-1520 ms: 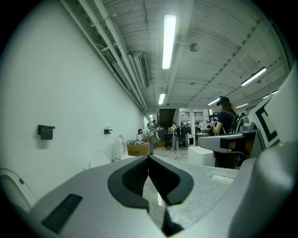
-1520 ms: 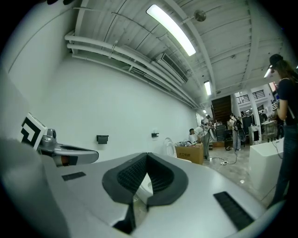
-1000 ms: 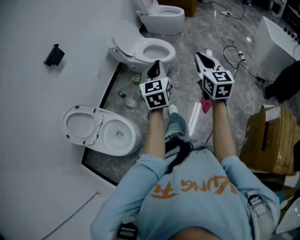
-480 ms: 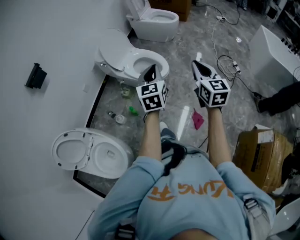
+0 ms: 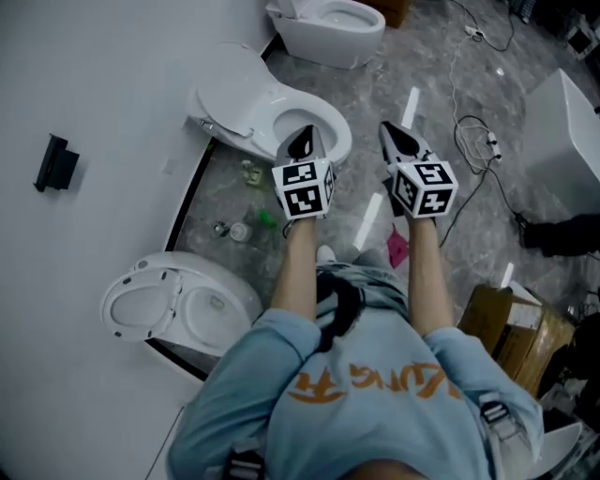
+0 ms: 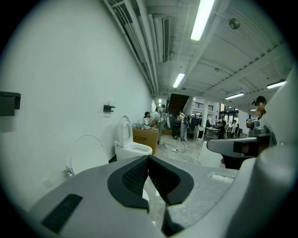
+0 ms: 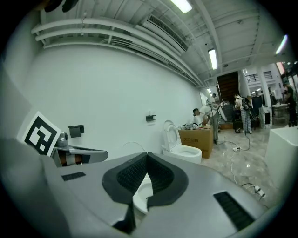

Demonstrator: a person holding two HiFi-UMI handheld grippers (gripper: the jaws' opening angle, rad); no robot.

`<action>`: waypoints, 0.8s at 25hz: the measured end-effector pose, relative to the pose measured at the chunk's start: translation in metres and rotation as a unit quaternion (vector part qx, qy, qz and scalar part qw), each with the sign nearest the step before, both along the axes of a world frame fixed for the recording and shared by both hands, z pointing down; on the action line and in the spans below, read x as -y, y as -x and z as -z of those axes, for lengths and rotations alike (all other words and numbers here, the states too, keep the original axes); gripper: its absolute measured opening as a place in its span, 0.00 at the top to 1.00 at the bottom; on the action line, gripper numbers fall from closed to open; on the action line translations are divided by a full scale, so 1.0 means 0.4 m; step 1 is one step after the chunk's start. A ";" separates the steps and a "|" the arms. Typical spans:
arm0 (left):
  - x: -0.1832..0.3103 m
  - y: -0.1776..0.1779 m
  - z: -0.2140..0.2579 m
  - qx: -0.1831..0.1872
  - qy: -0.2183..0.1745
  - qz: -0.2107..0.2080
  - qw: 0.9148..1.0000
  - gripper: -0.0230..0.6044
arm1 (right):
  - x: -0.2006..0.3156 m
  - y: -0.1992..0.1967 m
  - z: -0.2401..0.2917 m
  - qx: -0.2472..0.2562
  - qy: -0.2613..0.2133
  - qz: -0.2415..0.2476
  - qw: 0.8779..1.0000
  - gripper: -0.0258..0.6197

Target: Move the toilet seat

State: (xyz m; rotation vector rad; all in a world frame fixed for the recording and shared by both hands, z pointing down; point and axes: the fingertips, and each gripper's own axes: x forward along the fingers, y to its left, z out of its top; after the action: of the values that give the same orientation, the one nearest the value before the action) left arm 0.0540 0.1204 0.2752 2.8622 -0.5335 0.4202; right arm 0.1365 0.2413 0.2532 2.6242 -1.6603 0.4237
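Note:
Three white toilets stand along the wall. The middle toilet (image 5: 314,120) has its lid and seat (image 5: 232,94) raised against the wall. My left gripper (image 5: 304,136) hangs shut and empty over the bowl's near rim. My right gripper (image 5: 388,131) is level with it to the right, over the floor, also shut and empty. In the left gripper view the shut left gripper (image 6: 148,158) points past the raised lid (image 6: 87,153). In the right gripper view the bowl (image 7: 141,193) shows below the shut right gripper (image 7: 147,155).
A nearer toilet (image 5: 192,305) with its seat up sits low on the left, and a farther toilet (image 5: 330,23) at the top. Small bottles (image 5: 246,204), cables (image 5: 469,89), a cardboard box (image 5: 511,333) and a white tub (image 5: 567,141) lie around. A black holder (image 5: 52,161) hangs on the wall.
Both grippers have travelled forward together and now sit closer to the middle toilet. The nearer toilet has slid back along my left side. Both stay shut.

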 end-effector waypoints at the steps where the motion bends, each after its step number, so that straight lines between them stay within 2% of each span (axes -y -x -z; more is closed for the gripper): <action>1: 0.010 -0.017 -0.023 0.010 0.004 0.003 1.000 0.96 | 0.009 -0.026 -0.025 0.013 0.003 -0.001 1.000 0.96; 5: 0.064 -0.079 -0.085 0.041 0.008 0.029 0.999 0.96 | 0.089 -0.133 -0.088 0.045 0.003 0.024 0.999 0.96; 8: 0.139 -0.132 -0.110 0.056 0.010 0.068 0.996 0.96 | 0.202 -0.210 -0.096 0.050 0.002 0.071 0.996 0.96; 12: 0.241 -0.246 -0.055 0.037 -0.001 0.107 0.994 0.96 | 0.335 -0.315 -0.006 0.010 -0.016 0.135 0.991 0.96; 14: 0.250 -0.310 -0.017 0.025 -0.016 0.108 0.994 0.96 | 0.365 -0.400 0.036 0.003 -0.027 0.140 0.990 0.96; 17: 0.261 -0.379 0.003 0.027 -0.040 0.103 0.994 0.96 | 0.400 -0.528 0.077 0.018 -0.054 0.126 0.990 0.96; 20: 0.314 -0.385 -0.015 0.032 -0.031 0.131 0.990 0.96 | 0.463 -0.564 0.066 0.024 -0.053 0.150 0.987 0.96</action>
State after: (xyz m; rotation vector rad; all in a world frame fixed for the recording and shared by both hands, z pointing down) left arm 0.2080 -0.0052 0.2810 2.7914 -0.9350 0.4566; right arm 0.3620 0.0560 0.2267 2.3870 -2.1056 0.4011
